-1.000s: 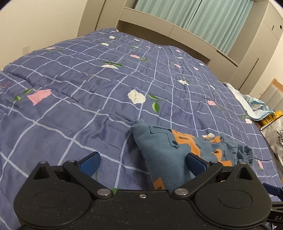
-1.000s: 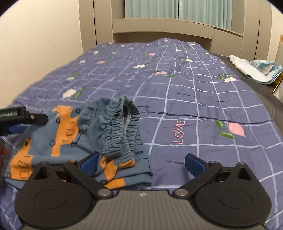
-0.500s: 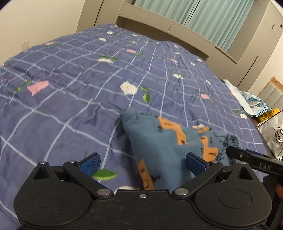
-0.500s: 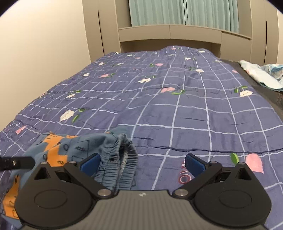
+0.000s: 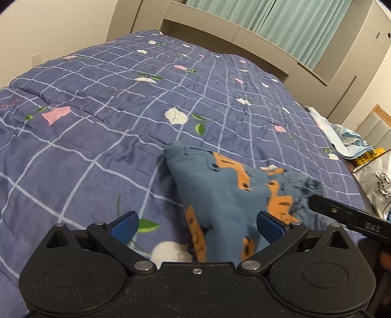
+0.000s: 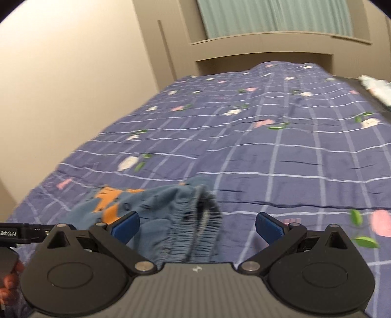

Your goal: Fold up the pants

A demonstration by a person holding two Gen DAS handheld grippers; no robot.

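Purple grid quilt (image 5: 102, 102) w/ flower print covers bed. Beige headboard (image 6: 264, 52), teal curtains (image 5: 293, 22) behind. Crumpled blue cloth (image 5: 347, 139) + white bag (image 5: 376, 186) at right.

surface: bed, purple checked floral quilt (image 5: 102, 127) | on it: blue-orange pants (image 5: 220, 193), rumpled, near edge

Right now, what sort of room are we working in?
Almost certainly a bedroom. The pants lie on a bed covered with a purple checked floral quilt, a built-in beige headboard shelf runs behind it, and pale green curtains hang above.
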